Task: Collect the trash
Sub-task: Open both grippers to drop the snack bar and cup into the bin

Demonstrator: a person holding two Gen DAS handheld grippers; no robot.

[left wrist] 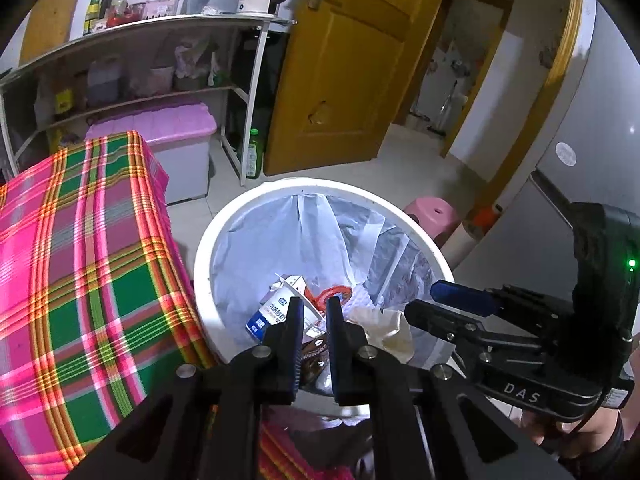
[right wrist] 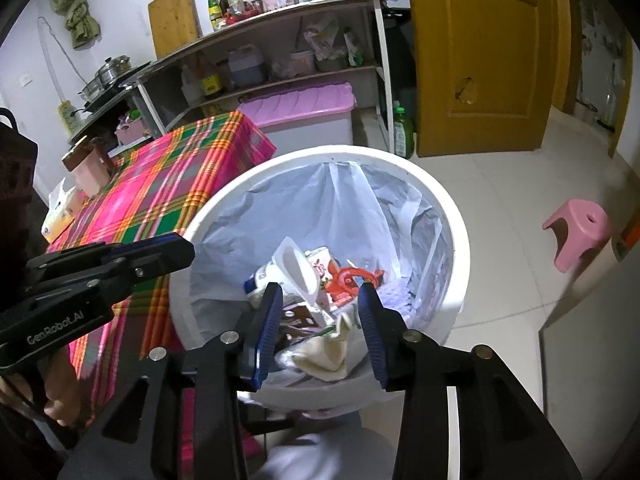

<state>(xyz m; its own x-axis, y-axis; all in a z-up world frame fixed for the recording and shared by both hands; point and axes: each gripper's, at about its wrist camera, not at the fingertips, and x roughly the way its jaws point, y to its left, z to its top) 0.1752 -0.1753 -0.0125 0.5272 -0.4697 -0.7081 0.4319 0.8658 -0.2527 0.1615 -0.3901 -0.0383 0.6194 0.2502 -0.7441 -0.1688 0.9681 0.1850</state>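
**Both grippers hang over the lined trash bin**

Directly above the white trash bin [right wrist: 460, 240] hang 2 hand-held grippers, both looking down into it. Around the bin's inner wall sits a pale plastic liner [right wrist: 352, 204], and the trash lies at the bottom of the bin: a white and blue yogurt cup [left wrist: 272, 308], a red plastic piece [right wrist: 352, 278], a small printed carton [right wrist: 320, 260] and a crumpled cream tissue [right wrist: 324, 352] nearest the bin's close rim.

Over the bin's near rim the right gripper [right wrist: 320, 332] has its blue-padded jaws set wide apart with nothing between them; the tissue lies below the gap, inside the bin. The left gripper [left wrist: 314, 336] hangs over the same rim with its jaws narrow, a slim gap showing between them and nothing held. Each gripper shows in the other's view, one at either side of the bin.

Just left of the bin, touching or nearly touching its side, stands a worktop under a pink and green plaid cloth [left wrist: 80, 260]. Behind the bin a pink-lidded storage box [right wrist: 308, 108] sits under a shelf unit [left wrist: 248, 92], with a yellow door [right wrist: 480, 56] to the right of that. A pink stool [right wrist: 576, 232] stands on the tiled floor well apart from the bin, on its right.
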